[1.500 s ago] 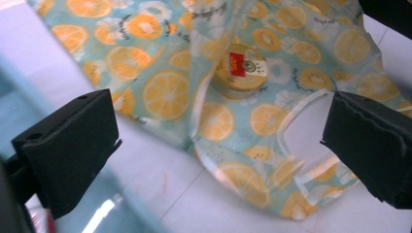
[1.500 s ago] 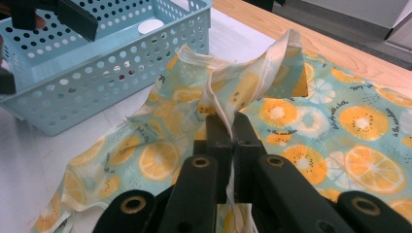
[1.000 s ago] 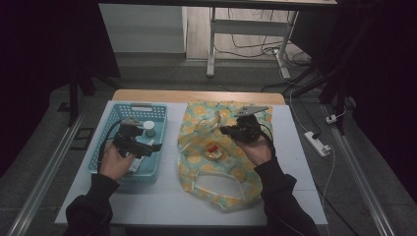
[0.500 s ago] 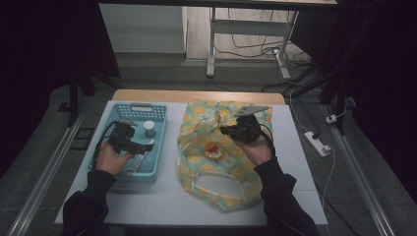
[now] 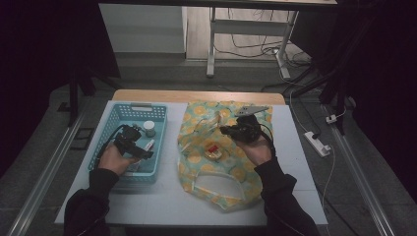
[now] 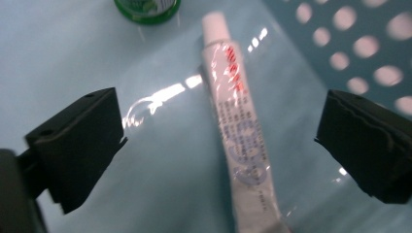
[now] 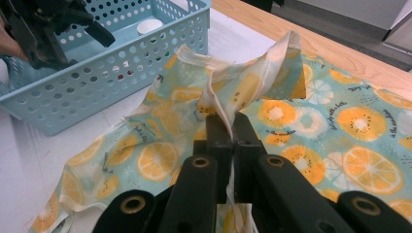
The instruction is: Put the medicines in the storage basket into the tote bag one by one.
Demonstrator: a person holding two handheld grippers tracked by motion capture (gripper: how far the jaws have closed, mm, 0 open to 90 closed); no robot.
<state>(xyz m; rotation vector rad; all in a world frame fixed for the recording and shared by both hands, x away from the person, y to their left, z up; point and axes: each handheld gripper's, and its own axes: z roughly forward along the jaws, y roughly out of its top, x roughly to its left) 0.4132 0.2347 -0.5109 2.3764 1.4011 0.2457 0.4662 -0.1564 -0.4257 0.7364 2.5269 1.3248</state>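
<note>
Dark, seemingly black sleeves (image 5: 278,191); black jaws.

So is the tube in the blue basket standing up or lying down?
Lying down. The tube lies flat on the basket floor, between the left gripper's open fingers.

Left tongs (image 6: 218,141) straddle tube (image 6: 240,145) (room both sides); basket wall (image 6: 359,53) close.

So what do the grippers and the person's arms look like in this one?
Both grippers, left gripper and right gripper, are black with blocky black jaws. The right carries a grey plate on top. A black cable trails from the left. The sleeves are dark.
</note>
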